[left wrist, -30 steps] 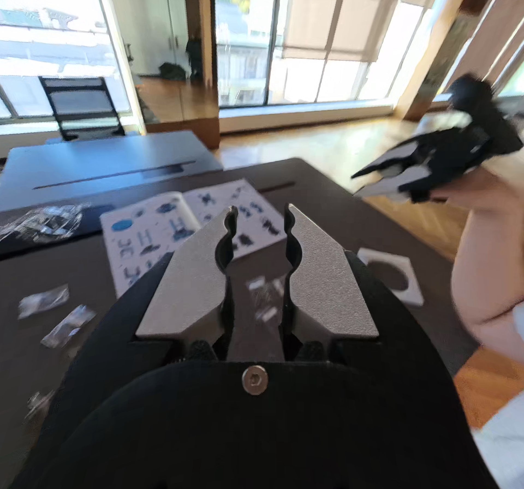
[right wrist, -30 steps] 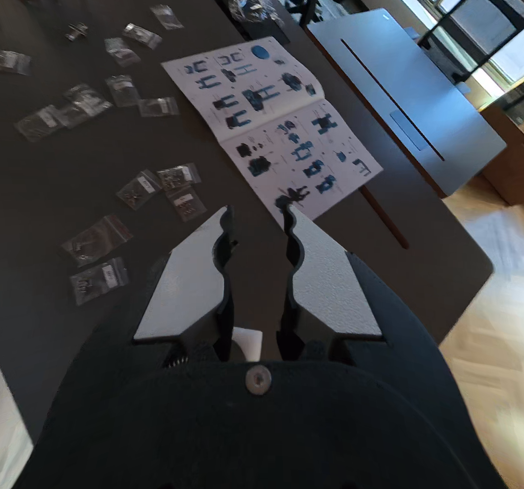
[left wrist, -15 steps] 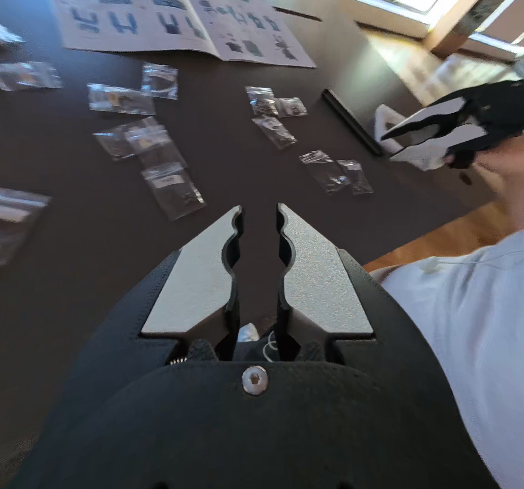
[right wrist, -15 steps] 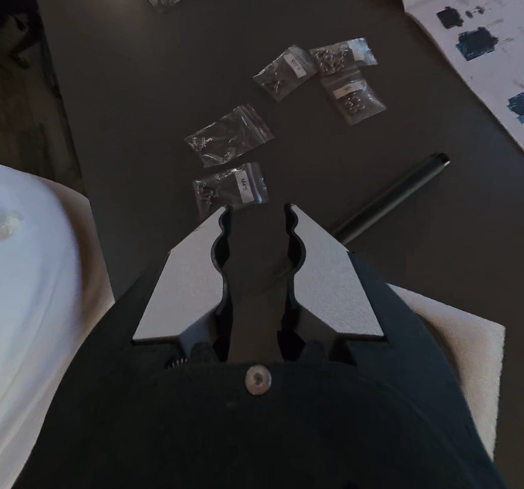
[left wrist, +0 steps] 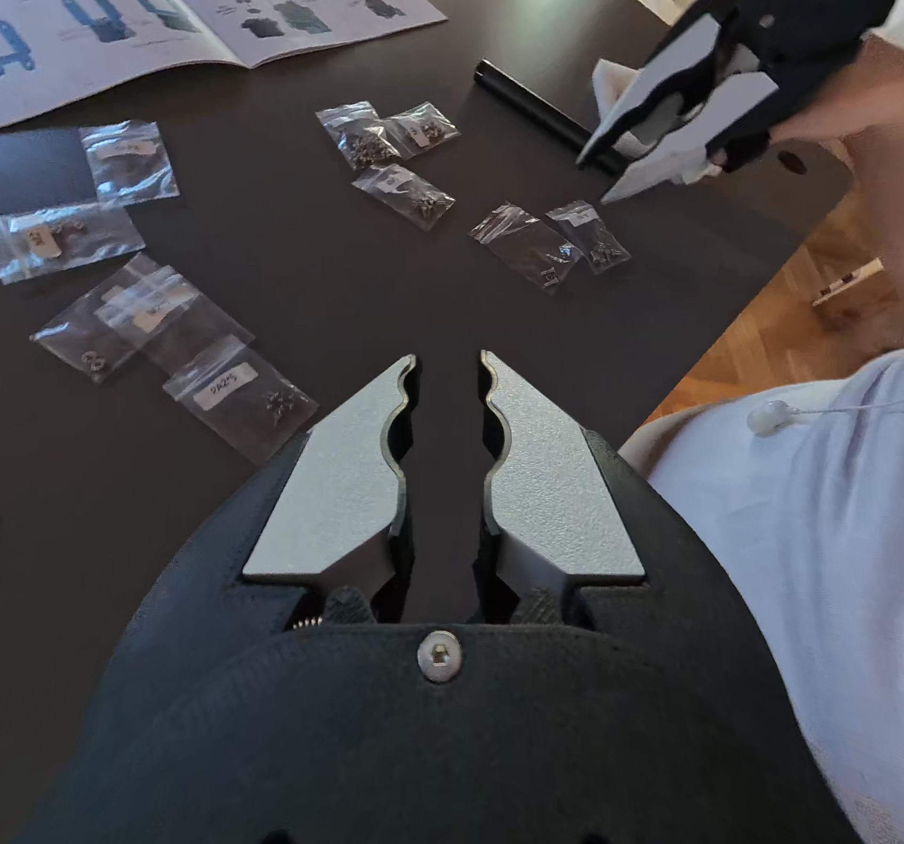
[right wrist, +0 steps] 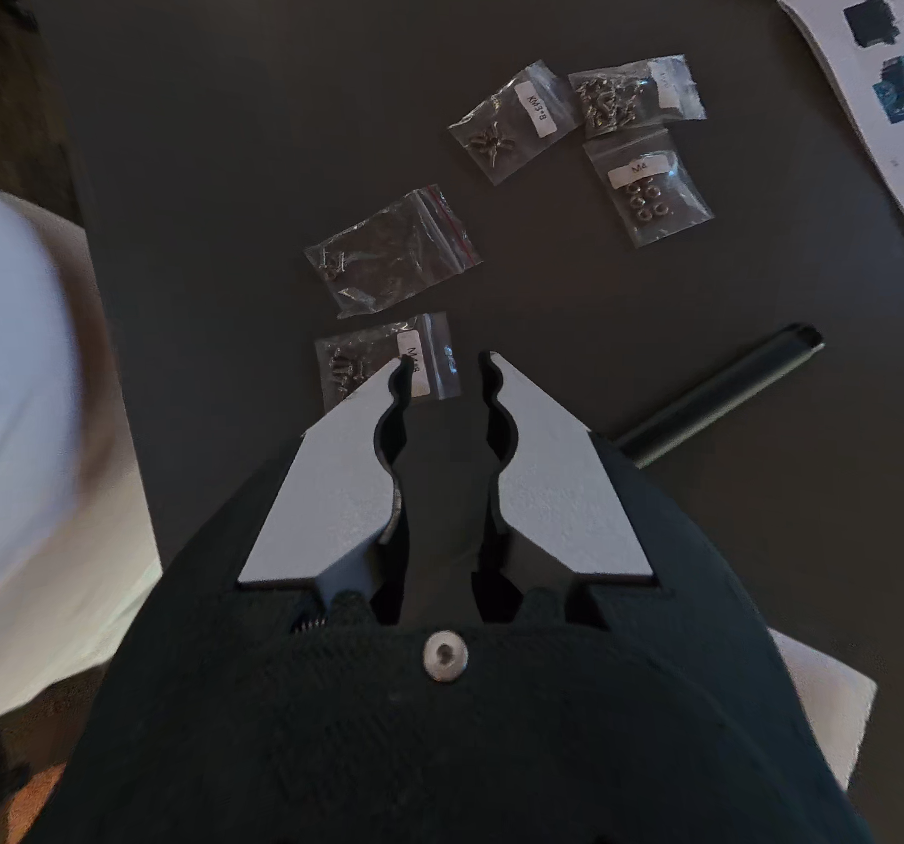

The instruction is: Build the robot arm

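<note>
Over the dark table (left wrist: 342, 282): both grippers hang above it, each empty.
Left gripper (left wrist: 447, 360): jaws apart, bare tabletop between them; nearest is a labelled clear bag (left wrist: 239, 397), lower left of frame centre.
Right gripper (right wrist: 445, 360): jaws apart; its left tip overlaps a small screw bag (right wrist: 386, 355), contact unclear. Also seen at the upper right of the left wrist view (left wrist: 650, 155).
Black rod (right wrist: 719, 392): lying flat, right of the right gripper.
White foam piece (right wrist: 826, 703): lower right, under the right gripper's body.
Open booklet (left wrist: 195, 3): upper left of the left wrist view.
More bags (right wrist: 645, 184): upper right, well apart from the fingers.
</note>
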Motion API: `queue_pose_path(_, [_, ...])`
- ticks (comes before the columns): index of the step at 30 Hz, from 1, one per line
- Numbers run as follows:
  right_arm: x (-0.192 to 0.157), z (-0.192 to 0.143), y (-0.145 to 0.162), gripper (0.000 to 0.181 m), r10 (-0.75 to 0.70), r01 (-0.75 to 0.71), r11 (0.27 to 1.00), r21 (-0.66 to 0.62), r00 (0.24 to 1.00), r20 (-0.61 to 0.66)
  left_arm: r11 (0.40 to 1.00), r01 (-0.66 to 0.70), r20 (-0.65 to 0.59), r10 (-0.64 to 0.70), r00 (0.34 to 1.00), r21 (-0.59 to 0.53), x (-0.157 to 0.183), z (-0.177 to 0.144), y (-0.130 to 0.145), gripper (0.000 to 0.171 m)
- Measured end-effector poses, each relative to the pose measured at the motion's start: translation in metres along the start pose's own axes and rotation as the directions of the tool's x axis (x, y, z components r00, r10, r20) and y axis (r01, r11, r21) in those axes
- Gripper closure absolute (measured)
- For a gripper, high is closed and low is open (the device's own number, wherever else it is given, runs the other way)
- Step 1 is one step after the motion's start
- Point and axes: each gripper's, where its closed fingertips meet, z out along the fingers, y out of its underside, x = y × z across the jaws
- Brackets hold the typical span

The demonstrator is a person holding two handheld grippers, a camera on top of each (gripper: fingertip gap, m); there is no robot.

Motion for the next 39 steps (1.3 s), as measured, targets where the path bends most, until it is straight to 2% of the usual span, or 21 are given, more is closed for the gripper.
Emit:
queue_pose_path(3, [-0.003, 0.009, 0.003, 0.154, 0.019, -0.017, 0.999, -0.048, 0.999, 0.036, 0.998, -0.053, -0.040, 0.052, 0.998, -0.024, -0.002, 0.001, -0.001, 0.149])
queue_pose_path(6, [-0.001, 0.017, 0.013, 0.153, -0.013, 0.013, 0.992, -0.126, 1.000, 0.004, 0.995, -0.098, -0.073, 0.097, 0.993, -0.003, -0.003, 0.000, -0.002, 0.150])
queue_pose_path(10, [-0.003, 0.019, 0.013, 0.170, 0.014, -0.014, 0.992, -0.124, 1.000, -0.008, 0.996, -0.084, -0.132, 0.085, 0.988, 0.016, -0.003, 0.007, -0.003, 0.151])
queue_pose_path(15, [-0.003, 0.015, 0.007, 0.180, -0.016, 0.014, 0.998, -0.056, 0.999, -0.034, 0.997, -0.076, -0.210, 0.080, 0.974, 0.029, 0.013, 0.023, -0.016, 0.151])
queue_pose_path(21, [0.005, -0.019, -0.001, 0.181, -0.034, 0.038, 0.994, 0.103, 0.999, -0.032, 0.998, -0.049, -0.278, 0.060, 0.959, 0.046, 0.050, 0.069, -0.043, 0.149])
queue_pose_path(27, [0.014, -0.054, -0.007, 0.181, -0.053, 0.030, 0.959, 0.282, 0.996, 0.072, 0.996, 0.005, -0.345, 0.026, 0.938, 0.089, 0.093, 0.139, -0.071, 0.138])
queue_pose_path(30, [0.019, -0.056, -0.006, 0.181, -0.098, 0.057, 0.950, 0.306, 0.988, 0.119, 0.995, -0.007, -0.380, 0.044, 0.924, 0.099, 0.110, 0.169, -0.082, 0.133])
queue_pose_path(33, [0.021, -0.055, -0.004, 0.181, -0.130, 0.073, 0.949, 0.308, 0.977, 0.168, 0.994, -0.053, -0.381, 0.085, 0.921, 0.093, 0.116, 0.185, -0.087, 0.132])
queue_pose_path(35, [0.020, -0.056, -0.007, 0.181, -0.142, 0.073, 0.945, 0.319, 0.970, 0.198, 0.992, -0.104, -0.417, 0.127, 0.900, 0.077, 0.128, 0.188, -0.084, 0.145])
queue_pose_path(37, [0.019, -0.056, -0.009, 0.181, -0.157, 0.081, 0.942, 0.327, 0.964, 0.213, 0.989, -0.143, -0.406, 0.145, 0.902, 0.034, 0.130, 0.193, -0.078, 0.150])
queue_pose_path(39, [0.023, -0.053, -0.009, 0.181, -0.160, 0.086, 0.942, 0.323, 0.965, 0.209, 0.987, -0.160, -0.393, 0.149, 0.907, 0.003, 0.128, 0.196, -0.074, 0.169])
